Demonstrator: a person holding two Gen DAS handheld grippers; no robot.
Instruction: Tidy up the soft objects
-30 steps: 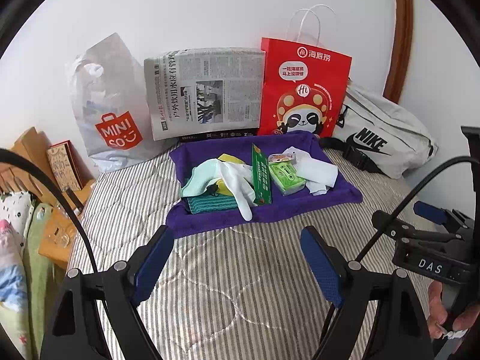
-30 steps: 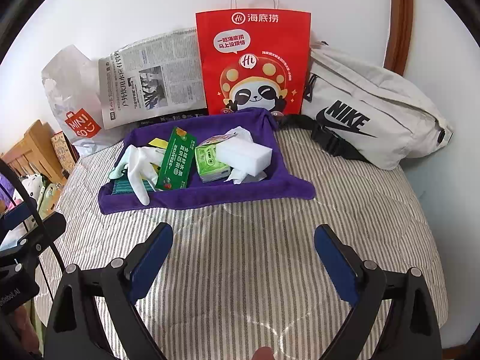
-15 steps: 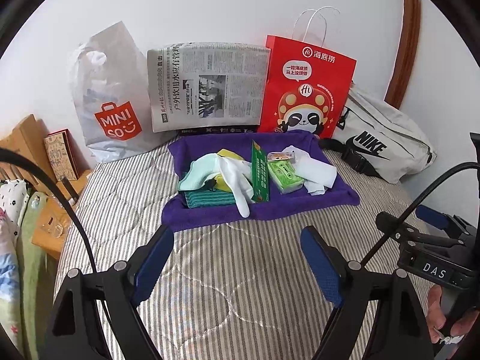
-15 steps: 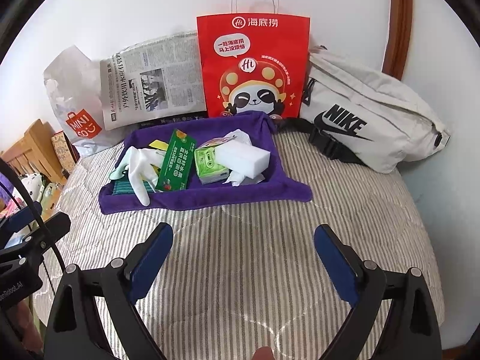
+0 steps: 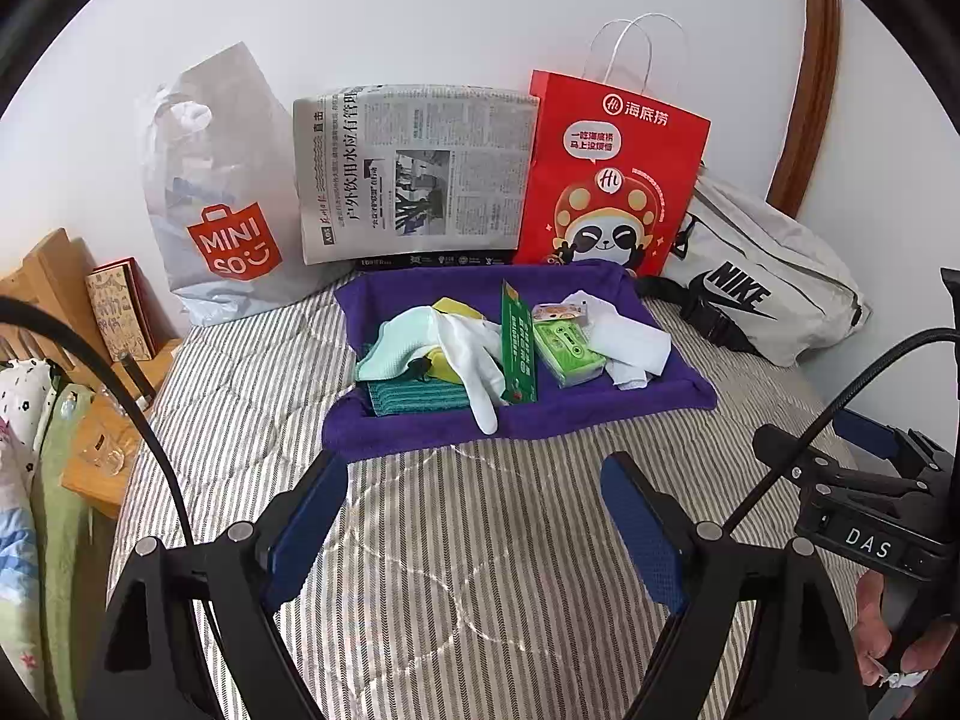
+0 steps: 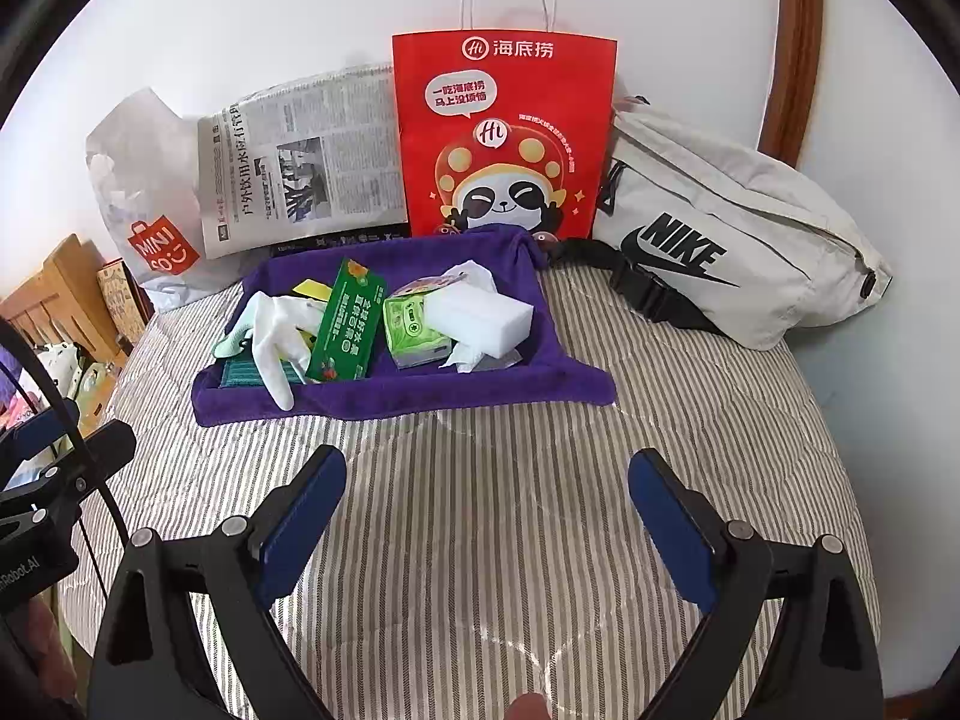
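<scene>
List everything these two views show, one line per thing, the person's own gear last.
purple cloth tray: 1, purple, middle of the bed
white glove: 1, white, left in the tray
teal cloth: 1, teal, under the glove
green packet: 1, green, centre of the tray
tissue pack: 1, light green, right of the packet
white sponge: 1, white, right in the tray
red paper bag: 1, red, against the wall
newspaper: 1, grey, left of the red bag
plastic bag: 1, white, far left
waist bag: 1, off-white, right
striped bedcover: 1, grey-white, beneath everything
left gripper: 1, black and blue, open
right gripper: 1, black and blue, open
</scene>
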